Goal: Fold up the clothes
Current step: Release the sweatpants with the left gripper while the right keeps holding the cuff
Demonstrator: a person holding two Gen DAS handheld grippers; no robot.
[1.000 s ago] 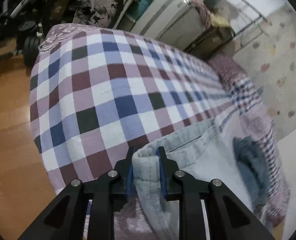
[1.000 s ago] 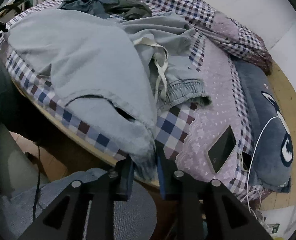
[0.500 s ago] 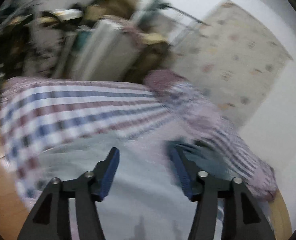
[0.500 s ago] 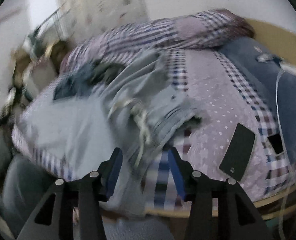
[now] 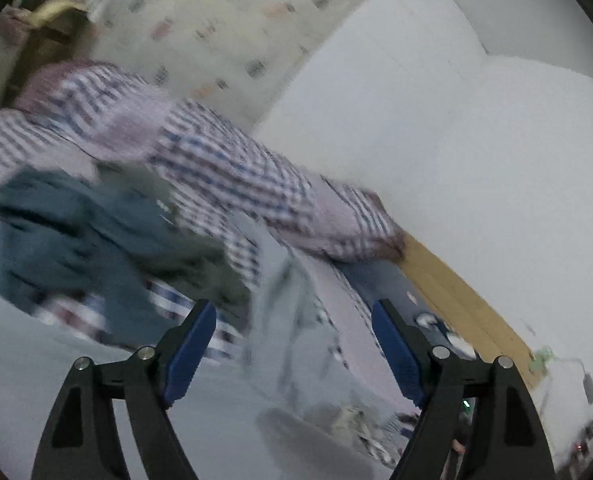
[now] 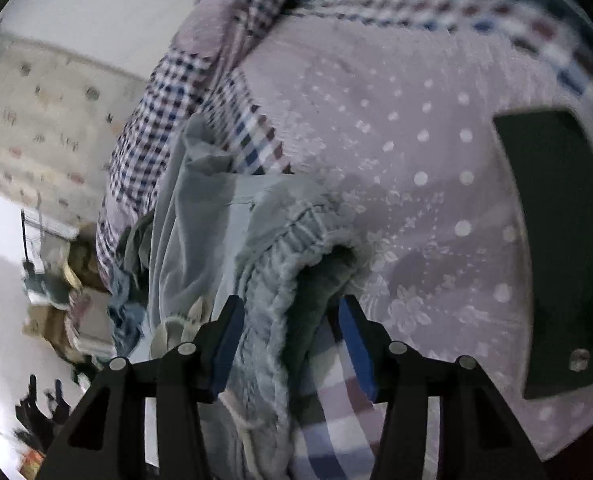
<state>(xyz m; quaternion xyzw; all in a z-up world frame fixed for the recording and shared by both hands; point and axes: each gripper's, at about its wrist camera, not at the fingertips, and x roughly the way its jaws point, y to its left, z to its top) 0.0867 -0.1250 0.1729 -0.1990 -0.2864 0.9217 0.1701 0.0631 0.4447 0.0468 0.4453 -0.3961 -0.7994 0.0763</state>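
Grippers both stand with their jaws spread apart, holding nothing. From the left wrist view, which is blurred, the left gripper hangs above a bed covered in purple and white check. Pale grey-blue trousers lie on the bed between and beyond the blue finger pads, not touched by them as far as the blur allows. A dark teal garment lies crumpled to the left, with an olive-grey one just beside it. A white wall rises behind the bed, and a wooden bed edge runs along it.

From the right wrist view, the right gripper is low over the same trousers. Their gathered, elastic waistband sits between the open fingers, with its dark opening facing the camera. The waistband rests on a mauve quilt with white dots. A black phone lies face up on the quilt to the right, well apart from the trousers.
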